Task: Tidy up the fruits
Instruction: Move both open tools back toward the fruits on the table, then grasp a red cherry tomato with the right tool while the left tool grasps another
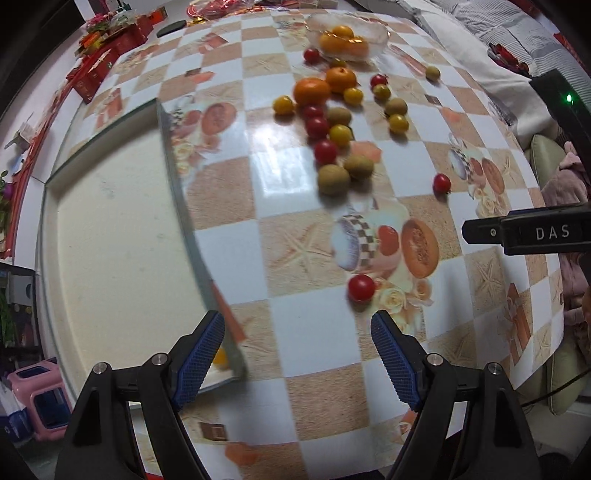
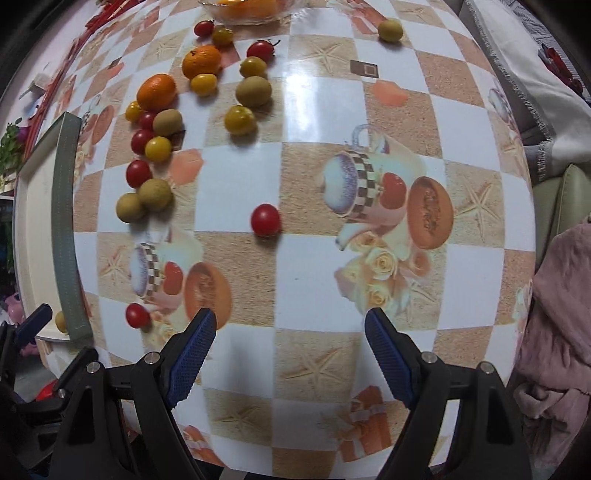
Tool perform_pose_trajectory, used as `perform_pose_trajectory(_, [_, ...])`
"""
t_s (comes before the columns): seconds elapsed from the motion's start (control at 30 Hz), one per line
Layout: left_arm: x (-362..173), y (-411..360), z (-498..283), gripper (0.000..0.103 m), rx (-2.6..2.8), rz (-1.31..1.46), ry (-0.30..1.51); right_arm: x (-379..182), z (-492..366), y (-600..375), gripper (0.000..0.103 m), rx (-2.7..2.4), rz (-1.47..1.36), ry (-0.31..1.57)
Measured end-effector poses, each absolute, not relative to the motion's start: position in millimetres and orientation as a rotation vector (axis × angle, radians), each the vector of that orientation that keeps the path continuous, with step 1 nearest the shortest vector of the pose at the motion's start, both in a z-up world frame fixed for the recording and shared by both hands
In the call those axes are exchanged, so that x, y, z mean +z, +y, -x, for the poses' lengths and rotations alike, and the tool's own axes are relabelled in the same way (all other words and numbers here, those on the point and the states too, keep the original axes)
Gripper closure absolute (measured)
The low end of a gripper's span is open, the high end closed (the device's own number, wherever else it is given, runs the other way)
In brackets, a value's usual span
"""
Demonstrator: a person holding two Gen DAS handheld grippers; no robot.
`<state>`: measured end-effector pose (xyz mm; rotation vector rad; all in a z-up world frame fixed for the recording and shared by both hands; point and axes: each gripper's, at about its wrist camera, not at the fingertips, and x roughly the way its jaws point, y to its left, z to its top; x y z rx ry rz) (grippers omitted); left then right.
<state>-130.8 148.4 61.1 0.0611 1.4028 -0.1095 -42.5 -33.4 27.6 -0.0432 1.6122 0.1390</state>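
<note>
At the left of the left wrist view lies a cream tray (image 1: 110,236) with a raised grey-green rim, flat and matte, its wide floor almost bare. It looks like the place set aside for sorted fruit, which would explain why it sits just beside the scatter. A small yellow fruit (image 1: 220,357) shows at the tray's near corner, partly hidden behind a blue pad.

At the bottom centre, the left hand-held gripper (image 1: 297,354) hangs above the worktop (image 1: 317,332) with its ribbed blue pads spread wide and nothing between them. I judge it to be free for a pick.

The worktop wears a glossy checked cloth printed with starfish, cups and melons; glare marks show how slick it is, so round fruit may roll. One red cherry tomato (image 1: 361,288) rests just beyond the pads, smooth and shiny. Farther up lies the main cluster: two dull brown-green longans (image 1: 333,179), more red and yellow cherry tomatoes, and two dimpled oranges (image 1: 312,91). At the top a clear glass bowl (image 1: 380,35) holds more oranges, so that kind seems partly sorted.

In the right wrist view, the right hand-held gripper (image 2: 290,352) also stands wide open and empty over bare cloth. A lone red tomato (image 2: 265,219) sits above it, mid-frame.
</note>
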Motion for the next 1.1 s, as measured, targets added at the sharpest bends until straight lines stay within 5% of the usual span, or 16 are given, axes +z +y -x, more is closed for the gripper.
perform_pose_trajectory(0.43, [19.3, 119.2, 114.3, 0.021, -0.024, -0.056, 1.440, 16.0, 22.5, -12.2, 0.018, 0.242, 0.125, 1.552])
perform_pose_trajectory(0.8, [10.1, 115.6, 103.0, 0.021, 0.029, -0.063, 1.426, 6.9, 4.2, 26.2, 0.043, 0.269, 0.217, 1.490])
perform_pose_trajectory(0.87, [10.5, 114.8, 104.8, 0.026, 0.030, -0.048, 1.429, 1.9, 0.7, 25.0, 0.051, 0.264, 0.253, 1.480])
perform_pose_trajectory(0.97, [14.5, 104.3, 107.9, 0.045, 0.010, -0.024, 1.437, 3.9, 2.1, 30.8, 0.080, 0.286, 0.250, 1.472])
perform_pose_trajectory(1.03, [17.3, 96.1, 108.4, 0.071, -0.019, -0.034, 1.438, 4.7, 1.0, 34.2, 0.084, 0.294, 0.249, 1.469])
perform_pose_trajectory(1.1, [18.8, 90.2, 108.4, 0.081, -0.046, -0.024, 1.441, 6.5, 0.1, 34.8, 0.084, 0.305, 0.217, 1.467])
